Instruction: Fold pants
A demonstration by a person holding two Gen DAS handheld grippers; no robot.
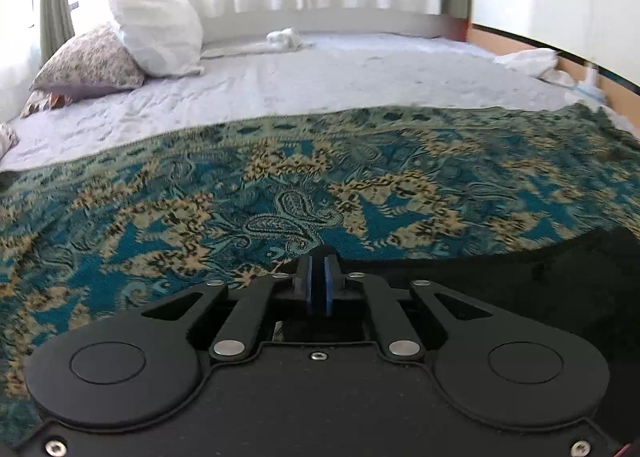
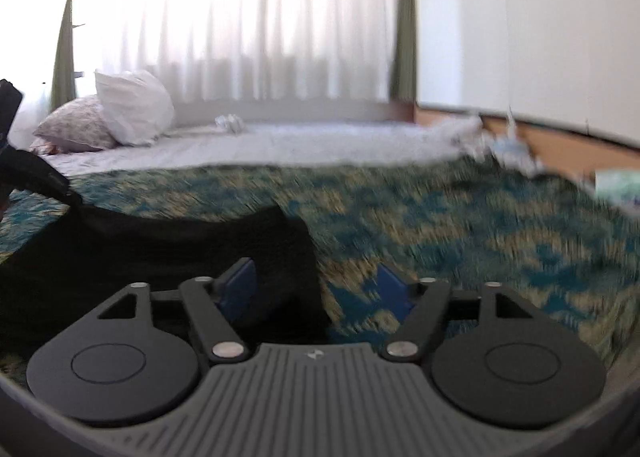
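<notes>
The black pants (image 2: 160, 253) lie on a teal and tan patterned blanket (image 1: 280, 185) on the bed. In the left wrist view my left gripper (image 1: 319, 257) has its blue pads pressed together on the edge of the pants (image 1: 540, 269), which stretch away to the right. In the right wrist view my right gripper (image 2: 316, 281) is open and empty, its blue pads (image 2: 240, 285) wide apart, just above the right end of the pants. The left gripper's black body (image 2: 28, 173) shows at the far left there, holding the pants' lifted edge.
Beyond the blanket (image 2: 480, 241) is a white sheet (image 1: 320, 73). A white pillow (image 1: 156, 33) and a floral pillow (image 1: 88, 61) lie at the back left. Crumpled white cloth (image 1: 528, 61) lies at the right by the wooden bed frame. Curtains hang behind.
</notes>
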